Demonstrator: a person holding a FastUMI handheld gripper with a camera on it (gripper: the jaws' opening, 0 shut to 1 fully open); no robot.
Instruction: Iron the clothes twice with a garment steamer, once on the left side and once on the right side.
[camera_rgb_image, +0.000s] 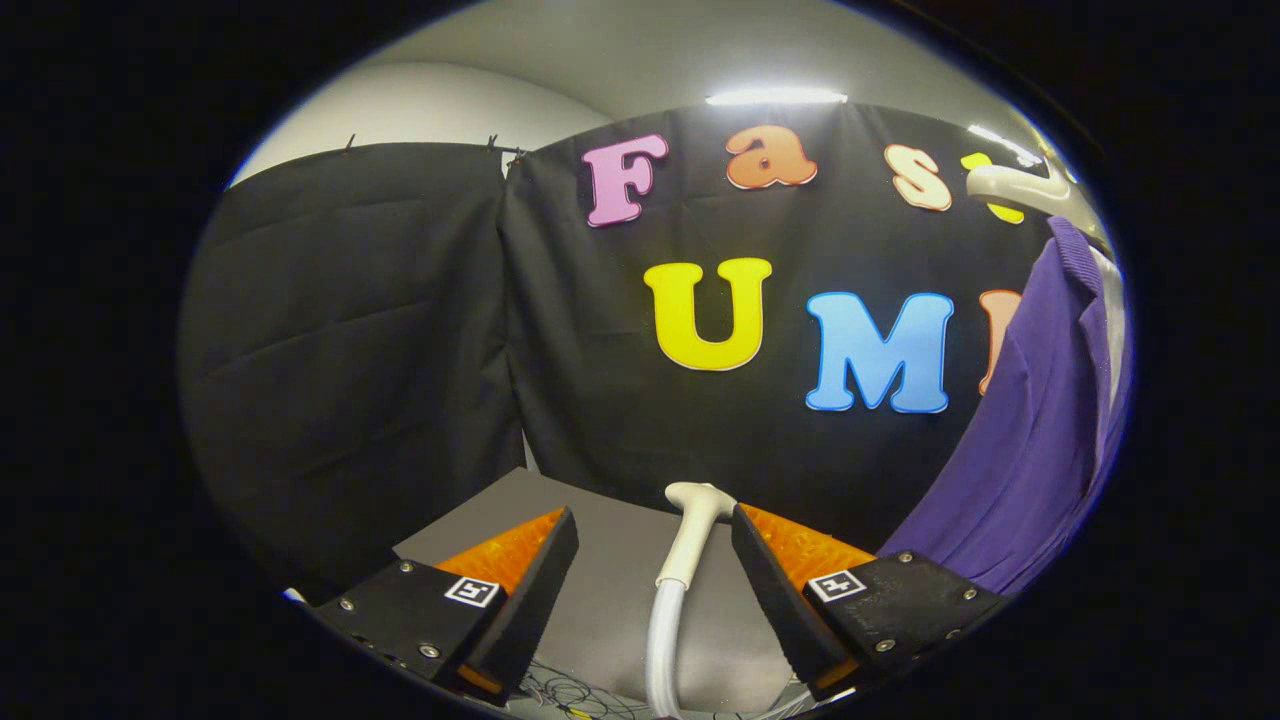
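My fingers (655, 530) are standing apart, the steamer head (693, 532) lying between them. A purple shirt (1040, 440) is hanging at far right. The grey table (610, 590) is lying below.

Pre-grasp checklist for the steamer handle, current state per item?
1. Fingers open: ok. The gripper has its fingers spread wide, pressing on nothing.
2. Steamer handle lined up: ok. It sits between the fingers, closer to the right one, with a gap to the left one.
3. Hose free: cannot tell. It runs down from the handle between the fingers and its lower end is cut off.
4. Handle supported: cannot tell. It appears to lie over the grey table, but contact is unclear.
5. Garment located: ok. The purple garment hangs on a hanger beyond the right finger.
6. Steamer head orientation: cannot tell.
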